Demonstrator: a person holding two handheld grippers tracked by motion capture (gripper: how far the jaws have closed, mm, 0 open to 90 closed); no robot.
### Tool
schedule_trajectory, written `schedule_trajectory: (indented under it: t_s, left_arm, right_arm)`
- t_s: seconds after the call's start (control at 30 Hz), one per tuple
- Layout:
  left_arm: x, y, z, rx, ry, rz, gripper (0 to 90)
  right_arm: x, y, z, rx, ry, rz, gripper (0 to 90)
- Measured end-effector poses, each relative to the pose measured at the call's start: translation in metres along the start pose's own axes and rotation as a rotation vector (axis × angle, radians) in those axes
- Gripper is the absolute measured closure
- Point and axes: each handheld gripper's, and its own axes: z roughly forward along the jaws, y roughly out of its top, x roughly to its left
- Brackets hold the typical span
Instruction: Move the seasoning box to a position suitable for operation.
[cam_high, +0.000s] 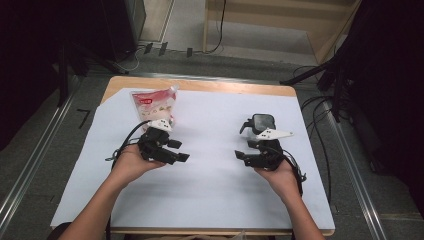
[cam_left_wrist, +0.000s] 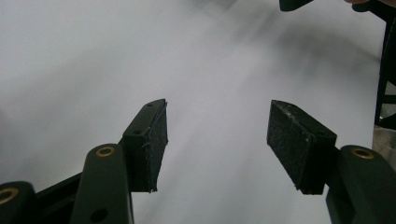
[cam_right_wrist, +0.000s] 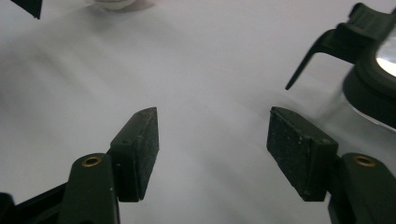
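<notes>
High view: snack pouch (cam_high: 152, 104), red-and-white w/ spout at top corner, lies flat on the white sheet (cam_high: 210, 190) just beyond the left gripper (cam_high: 177, 150), on the far side of its body; the grey plate on that gripper overlaps the pouch's near edge in the picture, contact can't be told. Black-lidded container (cam_high: 262, 121), glossy top w/ handle-like lever, stands just beyond the right gripper (cam_high: 243, 156), close behind its grey plate.

Left gripper: held in the person's left hand (cam_high: 131, 162), tips pointing inward toward table centre. Left gripper view: left gripper (cam_left_wrist: 217, 142) has jaws well apart, pads bare, nothing but blank sheet between them. Not gripping anything.

Right gripper: held in the right hand (cam_high: 280, 172), tips pointing inward, facing the left gripper's across a bare stretch of sheet; the two well apart. Right gripper view: right gripper (cam_right_wrist: 212, 144) has jaws wide, pads bare, nothing between. Container (cam_right_wrist: 373, 79) sits off to the outer side of one jaw, near but not between the pads; clear body below the black lid, lever sticking out toward the gap.

Surroundings: sheet covers most of a wooden table (cam_high: 200, 85); cables (cam_high: 320, 130) trail off the edge beyond the right gripper.
</notes>
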Motion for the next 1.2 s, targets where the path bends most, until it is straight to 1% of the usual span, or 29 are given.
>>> schedule_trajectory:
  t_s: [0.03, 0.07, 0.1, 0.2, 0.27, 0.43, 0.47, 0.5, 0.53, 0.63, 0.67, 0.7, 0.73, 0.77, 0.8, 0.83, 0.87, 0.9, 0.93, 1.0, 1.03, 1.1, 1.17, 1.2]
  left_arm:
    - [0.0, 0.0, 0.0, -0.01, -0.006, -0.003, 39.1]
    - [0.001, 0.0, 0.0, -0.007, -0.008, 0.003, 39.1]
    - [0.001, 0.0, -0.001, -0.005, -0.001, 0.003, 39.1]
    - [0.001, 0.0, -0.001, -0.002, 0.0, 0.002, 39.1]
    - [0.001, 0.0, -0.001, -0.008, -0.003, 0.003, 39.1]
    - [0.001, 0.0, -0.002, -0.005, -0.002, 0.004, 38.9]
    - [0.001, 0.0, -0.002, -0.009, -0.006, -0.003, 38.8]
    - [0.001, 0.0, -0.002, -0.009, -0.006, -0.004, 38.7]
    - [0.001, 0.0, -0.002, -0.009, -0.006, -0.004, 38.6]
    - [0.001, 0.0, -0.003, -0.005, -0.001, -0.006, 38.5]
    - [0.001, 0.0, -0.003, -0.006, -0.001, -0.006, 38.4]
    - [0.001, 0.0, -0.003, -0.005, -0.001, 0.0, 38.2]
    - [0.001, 0.0, -0.003, -0.005, -0.002, 0.0, 38.1]
    - [0.0, 0.0, -0.003, -0.006, -0.007, -0.003, 38.1]
    - [0.0, 0.0, -0.003, -0.006, -0.007, -0.003, 38.1]
    - [0.0, 0.001, -0.003, -0.017, -0.025, -0.011, 38.1]
    - [0.0, 0.001, -0.003, -0.017, -0.025, -0.011, 38.1]
    - [-0.002, 0.002, -0.004, -0.025, -0.033, -0.013, 38.1]
    - [-0.002, 0.002, -0.004, -0.034, -0.051, -0.015, 37.9]
    - [-0.003, 0.002, -0.005, -0.035, -0.05, -0.016, 37.8]
    - [-0.005, 0.003, -0.005, -0.031, -0.04, -0.004, 37.7]
    - [-0.007, 0.003, -0.004, -0.03, -0.035, 0.003, 37.6]
    - [-0.007, 0.002, -0.004, -0.024, -0.033, 0.003, 37.6]
    - [-0.008, 0.002, -0.005, -0.014, -0.024, 0.008, 37.6]
  right_arm:
    - [-0.001, 0.0, -0.001, -0.001, -0.007, 0.005, 34.0]
    - [-0.002, -0.001, -0.002, -0.003, -0.016, 0.004, 33.6]
    - [-0.004, -0.001, -0.005, -0.009, -0.028, 0.013, 33.4]
    - [-0.006, -0.002, -0.006, -0.017, -0.04, 0.014, 32.5]
    - [-0.009, -0.004, -0.006, -0.007, -0.059, 0.023, 32.7]
    - [-0.014, -0.006, -0.008, 0.015, -0.107, 0.063, 34.0]
    - [-0.015, -0.006, -0.009, 0.019, -0.118, 0.076, 33.9]
    - [-0.017, -0.007, -0.009, 0.015, -0.128, 0.076, 33.8]
    - [-0.017, -0.007, -0.009, 0.015, -0.128, 0.076, 33.8]
    - [-0.023, -0.008, -0.011, 0.003, -0.159, 0.105, 32.2]
    - [-0.024, -0.008, -0.012, 0.001, -0.168, 0.122, 30.5]
    - [-0.028, -0.009, -0.012, -0.01, -0.19, 0.15, 24.5]
    - [-0.03, -0.01, -0.012, -0.01, -0.209, 0.16, 19.1]
    - [-0.031, -0.01, -0.011, -0.009, -0.225, 0.175, 16.1]
    - [-0.031, -0.01, -0.011, -0.009, -0.225, 0.175, 16.1]
    - [-0.034, -0.01, -0.01, -0.01, -0.258, 0.194, 14.2]
    - [-0.034, -0.01, -0.01, -0.01, -0.258, 0.194, 14.2]
    - [-0.038, -0.009, -0.011, -0.033, -0.268, 0.221, 13.5]
    - [-0.04, -0.008, -0.011, -0.042, -0.261, 0.223, 13.3]
    - [-0.043, -0.007, -0.011, -0.043, -0.264, 0.226, 13.3]
    - [-0.047, -0.006, -0.008, -0.04, -0.278, 0.229, 13.2]
    - [-0.051, -0.006, -0.005, -0.038, -0.28, 0.239, 13.2]
    - [-0.053, -0.005, -0.003, -0.039, -0.28, 0.238, 13.2]
    - [-0.053, -0.004, 0.0, -0.033, -0.305, 0.233, 13.3]
